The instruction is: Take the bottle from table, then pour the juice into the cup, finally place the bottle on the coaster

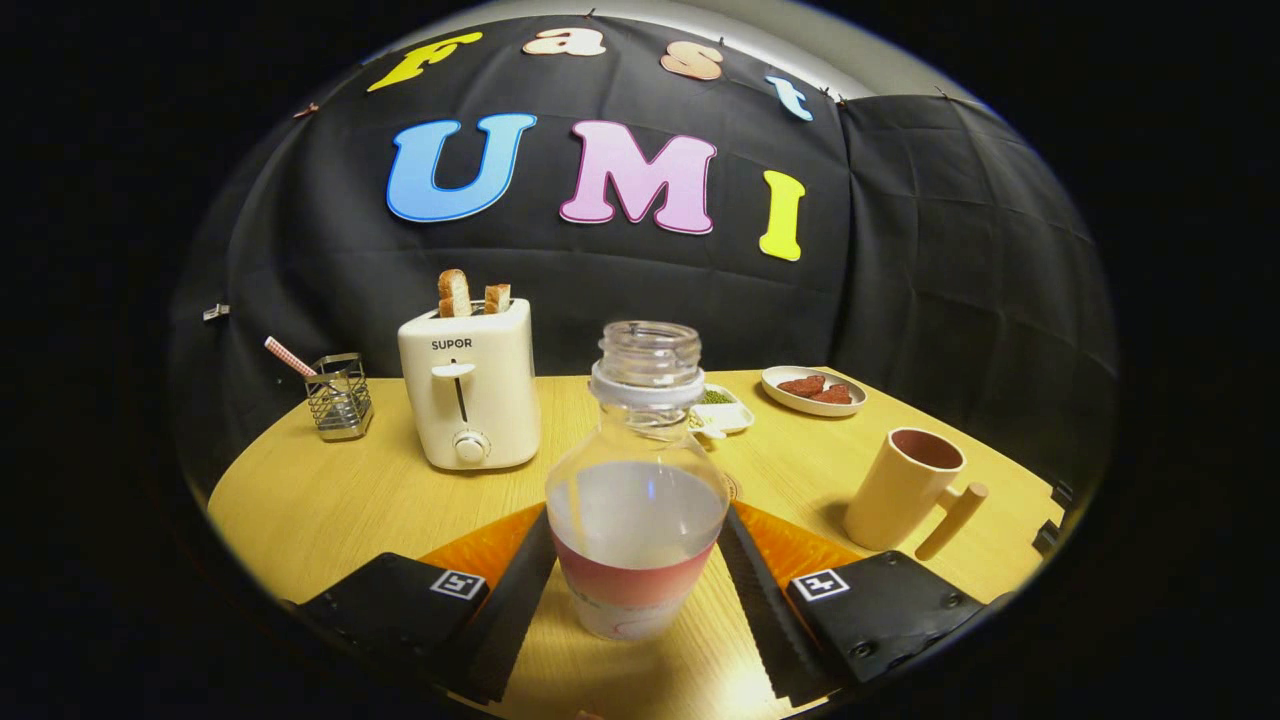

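A clear bottle [638, 500] with no cap and a pink label stands upright between my fingers, partly filled with pale liquid. My gripper [637, 515] is shut on the bottle, one finger pressing each side at the liquid's level. Whether its base rests on the wooden table [330, 500] or hangs just above it, I cannot tell. A beige cup [905, 490] with a brown inside stands to the right, just beyond the right finger, its handle pointing to the right. A sliver of a round coaster [734, 488] peeks out behind the bottle's right side.
A white toaster [470, 395] with two slices of toast stands beyond the left finger. Left of it is a wire holder [338, 398]. Behind the bottle sit a small white dish [722, 410] and a plate [813, 392] of reddish food.
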The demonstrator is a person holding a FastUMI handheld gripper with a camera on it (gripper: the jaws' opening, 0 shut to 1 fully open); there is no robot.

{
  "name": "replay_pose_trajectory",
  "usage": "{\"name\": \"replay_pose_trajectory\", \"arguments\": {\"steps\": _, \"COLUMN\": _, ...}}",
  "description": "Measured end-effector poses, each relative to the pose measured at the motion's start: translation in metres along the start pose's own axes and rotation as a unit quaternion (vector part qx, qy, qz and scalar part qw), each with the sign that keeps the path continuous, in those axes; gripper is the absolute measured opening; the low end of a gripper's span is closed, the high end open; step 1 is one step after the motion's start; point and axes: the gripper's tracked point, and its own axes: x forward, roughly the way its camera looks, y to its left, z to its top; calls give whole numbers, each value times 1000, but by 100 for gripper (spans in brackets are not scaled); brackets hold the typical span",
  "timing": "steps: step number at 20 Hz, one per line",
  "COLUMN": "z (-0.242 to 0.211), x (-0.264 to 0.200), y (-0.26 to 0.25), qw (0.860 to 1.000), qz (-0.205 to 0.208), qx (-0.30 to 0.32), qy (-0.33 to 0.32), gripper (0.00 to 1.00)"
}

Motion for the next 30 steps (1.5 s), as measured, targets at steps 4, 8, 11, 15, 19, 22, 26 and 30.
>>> {"name": "replay_pose_trajectory", "arguments": {"steps": 4, "z": 4, "x": 1, "y": 4, "qw": 1000, "qz": 1, "qx": 0, "qy": -6, "gripper": 81}}
{"name": "replay_pose_trajectory", "arguments": {"steps": 8, "z": 5, "x": 0, "y": 4, "qw": 1000, "qz": 3, "qx": -5, "qy": -8, "gripper": 77}}
{"name": "replay_pose_trajectory", "arguments": {"steps": 11, "z": 4, "x": -3, "y": 3, "qw": 1000, "qz": 9, "qx": -3, "qy": 0, "gripper": 75}}
{"name": "replay_pose_trajectory", "arguments": {"steps": 15, "z": 1, "x": -4, "y": -1, "qw": 1000, "qz": 1, "qx": 7, "qy": 14, "gripper": 73}}
{"name": "replay_pose_trajectory", "arguments": {"steps": 19, "z": 3, "x": -8, "y": -4, "qw": 1000, "qz": 8, "qx": 8, "qy": 24, "gripper": 70}}
{"name": "replay_pose_trajectory", "arguments": {"steps": 22, "z": 12, "x": -16, "y": -4, "qw": 999, "qz": 16, "qx": 17, "qy": 26, "gripper": 70}}
{"name": "replay_pose_trajectory", "arguments": {"steps": 26, "z": 42, "x": -30, "y": -3, "qw": 999, "qz": 41, "qx": 30, "qy": 17, "gripper": 70}}
{"name": "replay_pose_trajectory", "arguments": {"steps": 30, "z": 70, "x": -39, "y": -22, "qw": 997, "qz": 43, "qx": 68, "qy": 10, "gripper": 70}}
